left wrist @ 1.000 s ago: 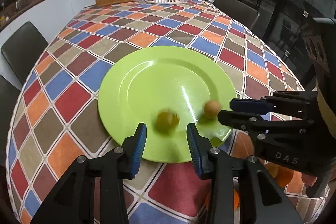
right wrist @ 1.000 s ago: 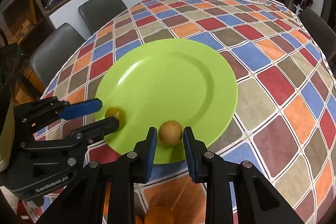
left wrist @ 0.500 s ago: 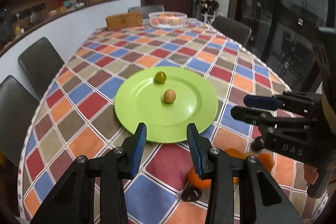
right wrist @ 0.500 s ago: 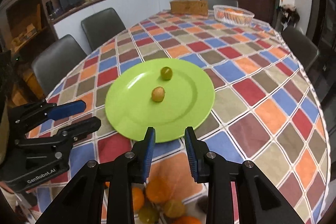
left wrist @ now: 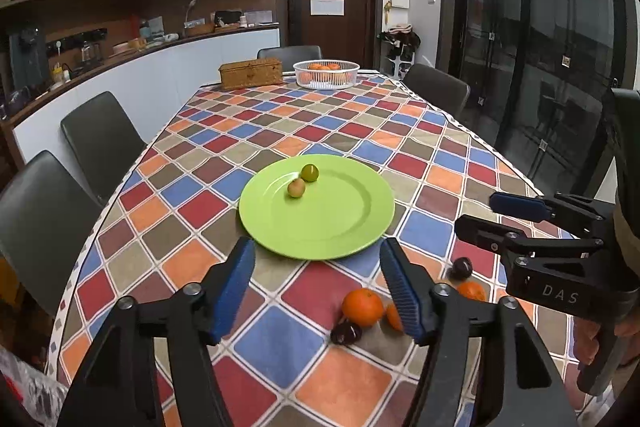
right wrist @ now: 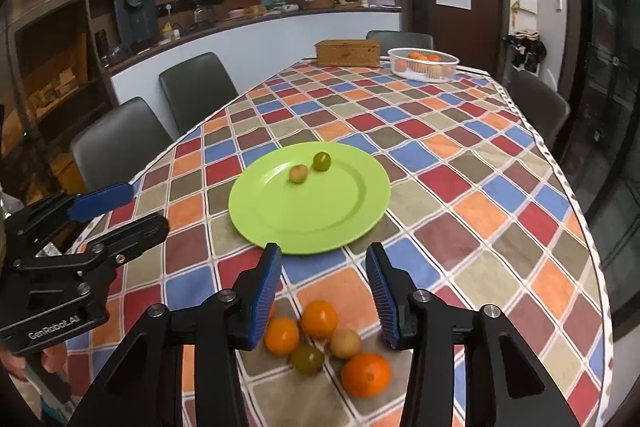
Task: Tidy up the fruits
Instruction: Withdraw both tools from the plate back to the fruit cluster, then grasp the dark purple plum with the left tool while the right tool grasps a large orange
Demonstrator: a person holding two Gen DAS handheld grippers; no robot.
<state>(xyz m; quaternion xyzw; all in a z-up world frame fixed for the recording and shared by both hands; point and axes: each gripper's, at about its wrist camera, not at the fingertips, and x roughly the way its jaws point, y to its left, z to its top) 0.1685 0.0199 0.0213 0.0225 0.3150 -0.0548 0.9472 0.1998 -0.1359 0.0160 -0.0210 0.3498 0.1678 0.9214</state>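
A green plate (left wrist: 352,227) (right wrist: 352,211) lies on the checked tablecloth with a green fruit (left wrist: 309,172) (right wrist: 321,161) and a tan fruit (left wrist: 296,187) (right wrist: 299,173) on its far left part. My left gripper (left wrist: 316,287) is open and empty, held above the table on the near side of the plate. My right gripper (right wrist: 322,297) is open and empty above a heap of loose fruit: oranges (right wrist: 319,319) (right wrist: 365,375), a green fruit (right wrist: 307,359) and a tan fruit (right wrist: 345,343). In the left wrist view an orange (left wrist: 362,307) and dark plums (left wrist: 346,332) (left wrist: 461,266) lie near the table's front.
A white basket of oranges (left wrist: 326,74) (right wrist: 424,65) and a wicker box (left wrist: 250,73) (right wrist: 347,53) stand at the table's far end. Dark chairs (left wrist: 100,139) (right wrist: 196,91) line the left side, another (left wrist: 436,87) the right. The table edge runs close on the right (right wrist: 592,267).
Both grippers have pulled back and up from the plate and opened wider. The two fruits, left on the plate, rolled to its far left part.
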